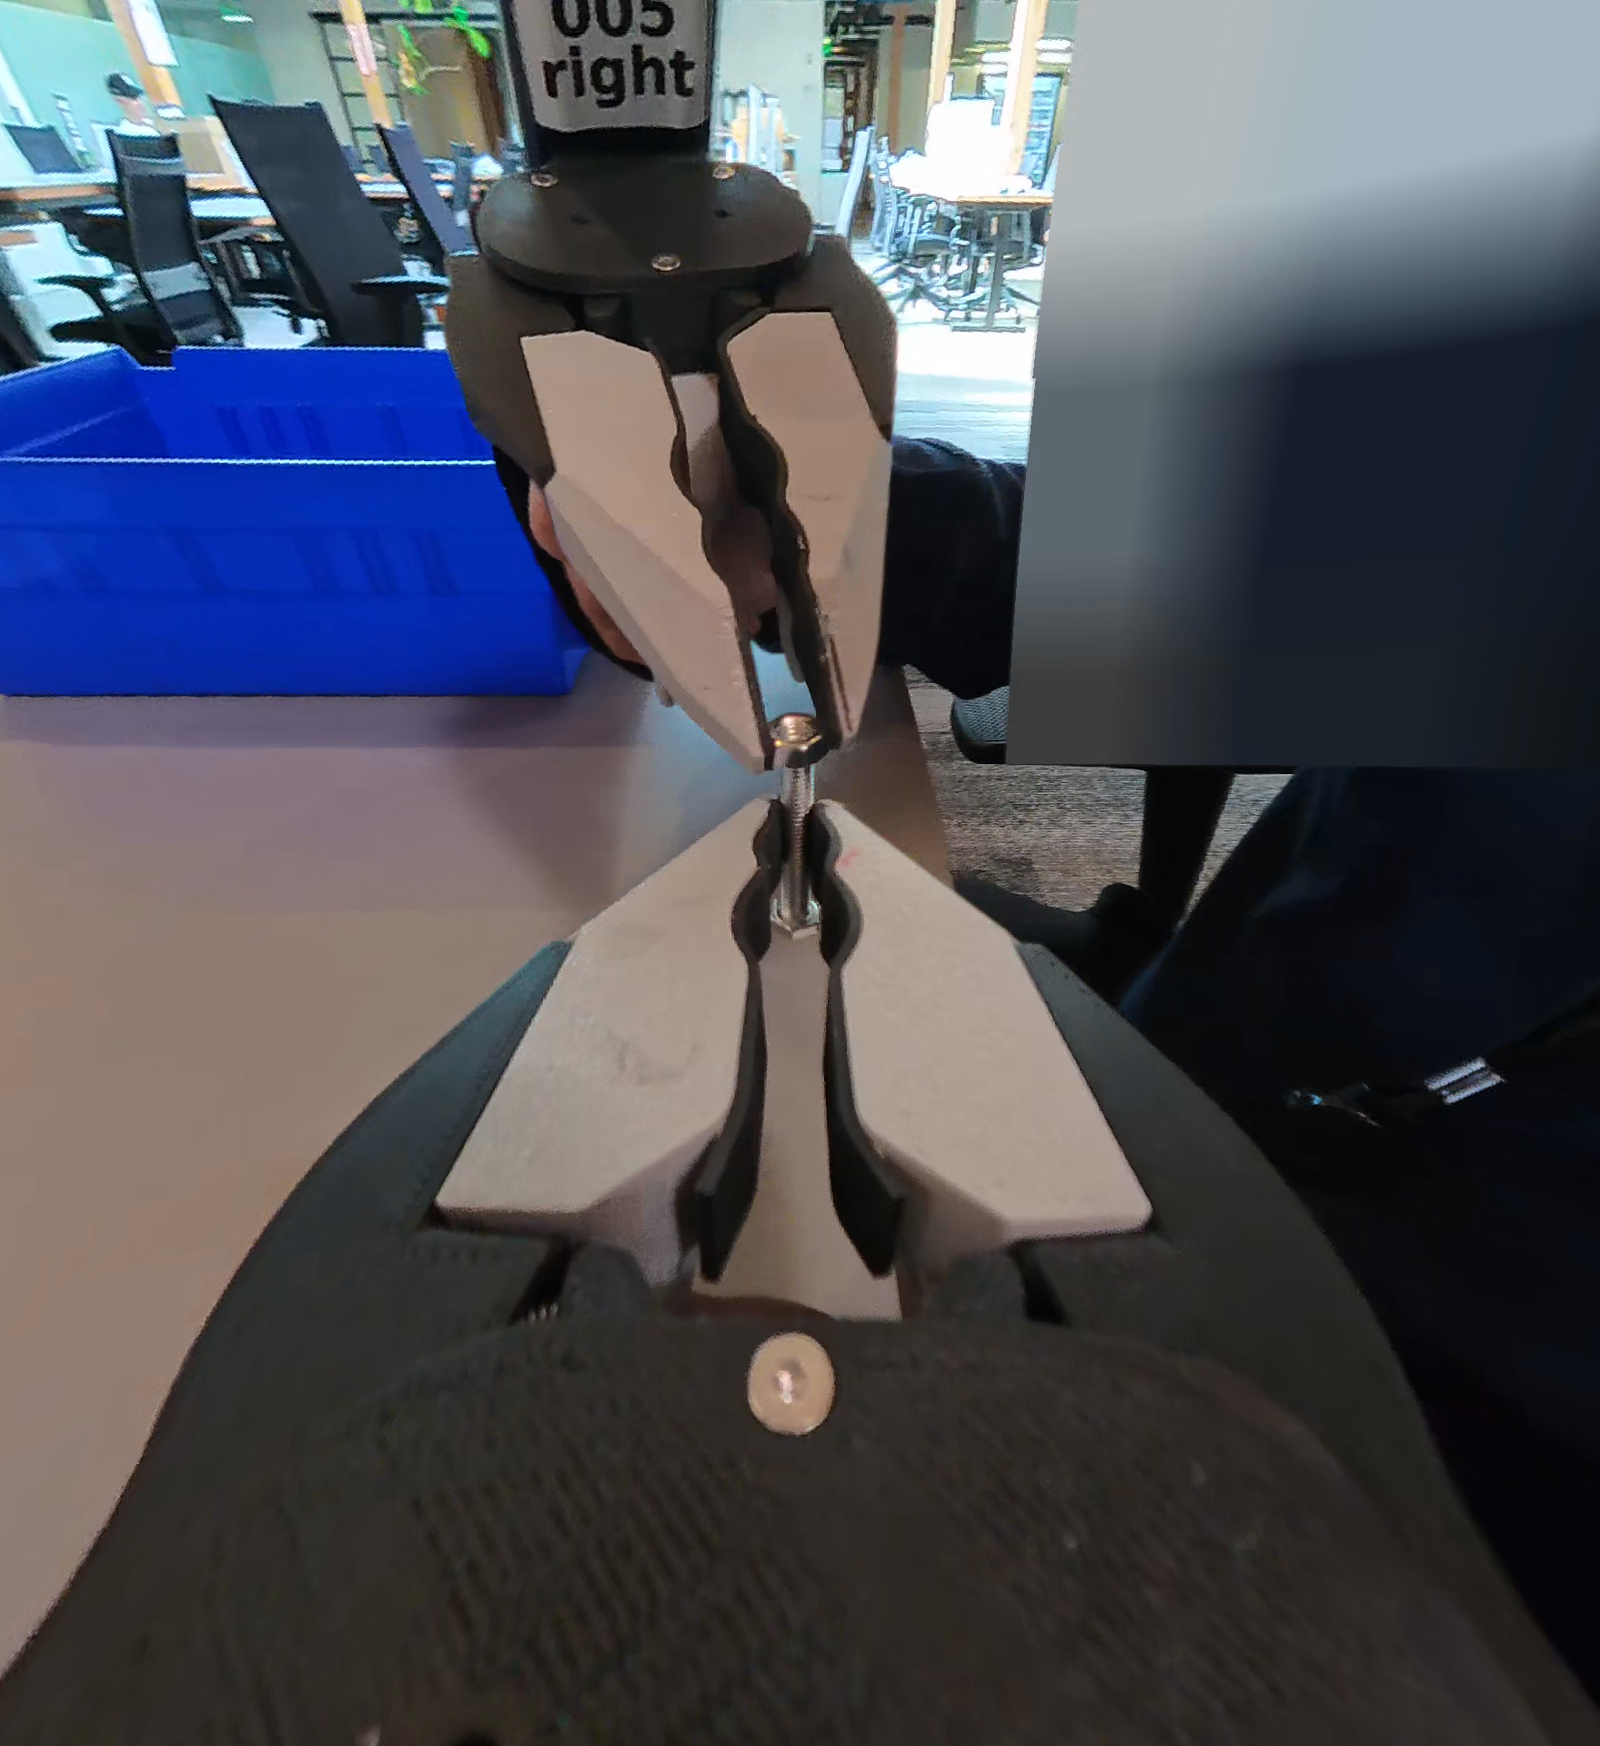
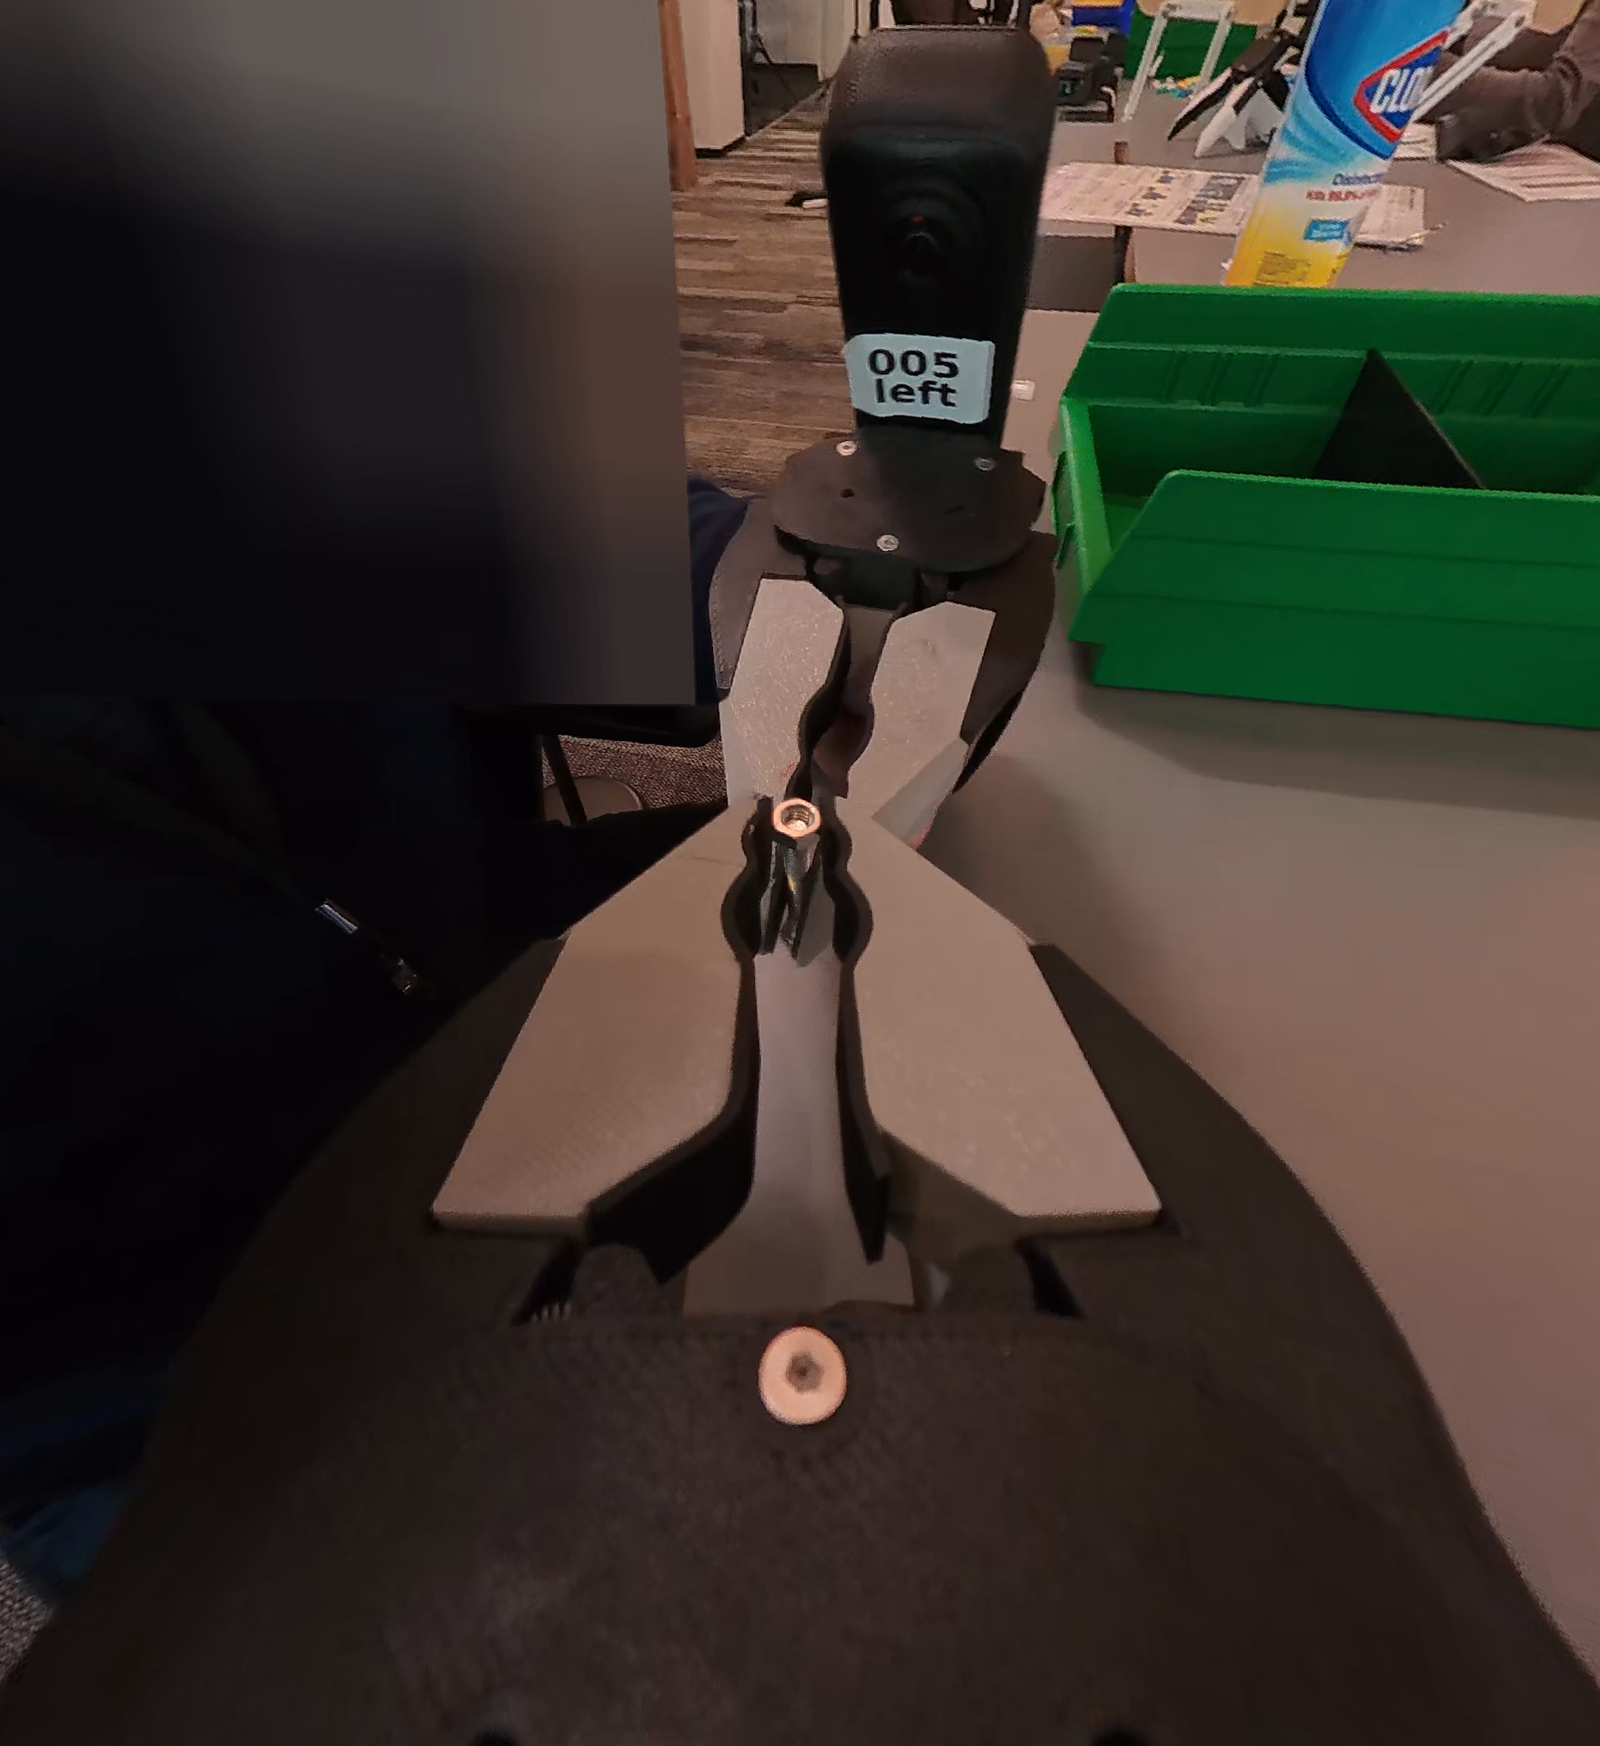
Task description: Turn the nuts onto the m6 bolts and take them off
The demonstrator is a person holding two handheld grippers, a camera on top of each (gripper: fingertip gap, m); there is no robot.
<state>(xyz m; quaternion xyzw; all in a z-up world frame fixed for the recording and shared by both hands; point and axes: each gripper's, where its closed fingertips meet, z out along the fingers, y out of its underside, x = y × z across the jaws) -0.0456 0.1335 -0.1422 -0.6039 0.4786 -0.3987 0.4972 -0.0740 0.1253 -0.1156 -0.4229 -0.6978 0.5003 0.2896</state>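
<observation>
Tabletop (image 1: pixel 210 945): grey, in an open office.
Left view only: blue bin (image 1: pixel 229 529).
Right view only: green bin (image 2: pixel 1363 567).
Left gripper (image 1: pixel 791 831): jaws clamped on bolt (image 1: pixel 791 850).
Right gripper (image 2: pixel 796 831): jaws pinching nut (image 1: pixel 796 742) at the bolt's tip.

Left gripper (image 1: pixel 791 831): black textured printed body, pale grey wedge-shaped fingers (image 1: pixel 645 1020) lined with wavy black pads, one silver screw (image 1: pixel 791 1384) set centrally. Right gripper (image 2: pixel 796 841): same build; a black camera mast with a pale label is carried. Dark navy sleeve (image 1: pixel 952 557) is worn.
</observation>
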